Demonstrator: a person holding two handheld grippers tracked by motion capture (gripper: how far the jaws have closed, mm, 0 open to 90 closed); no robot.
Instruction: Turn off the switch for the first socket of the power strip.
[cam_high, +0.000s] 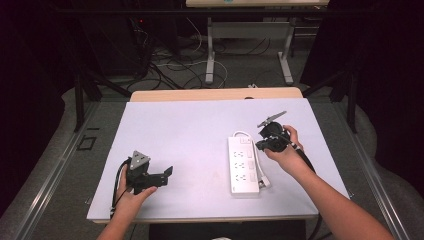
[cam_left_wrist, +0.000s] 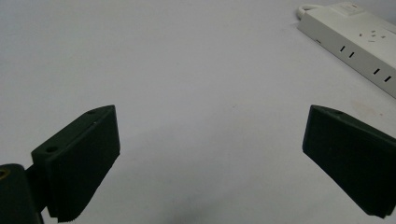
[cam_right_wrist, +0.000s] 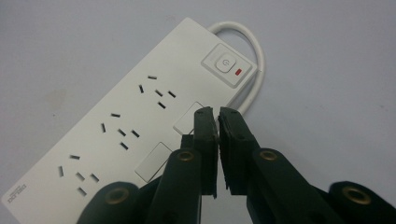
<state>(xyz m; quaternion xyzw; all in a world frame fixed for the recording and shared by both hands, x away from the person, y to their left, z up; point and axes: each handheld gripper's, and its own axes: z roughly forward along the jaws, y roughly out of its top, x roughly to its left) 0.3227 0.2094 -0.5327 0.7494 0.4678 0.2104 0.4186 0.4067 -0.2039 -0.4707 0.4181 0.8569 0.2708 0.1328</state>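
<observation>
White sheet over a wooden table, spread across nearly the whole top. At the left, near the front edge, left gripper held low in the left hand, grey three-cornered plate on top, jaws set wide apart with nothing between them. In the left gripper view, bare sheet between the two black jaws, power strip lying off toward the upper right corner, well apart from the jaws. Right of centre on the sheet, white power strip lying lengthwise, switch end at the far side, white cable looping out from that end and running down along its right side. Just right of the strip, right gripper held in the right hand, tilted toward the strip's far end. In the right gripper view, jaws nearly together, only a thin slit between them, gripping nothing, tips above the strip's edge near a flat square button. Rocker switch with a small red mark at the strip's end, beside the cable loop.
</observation>
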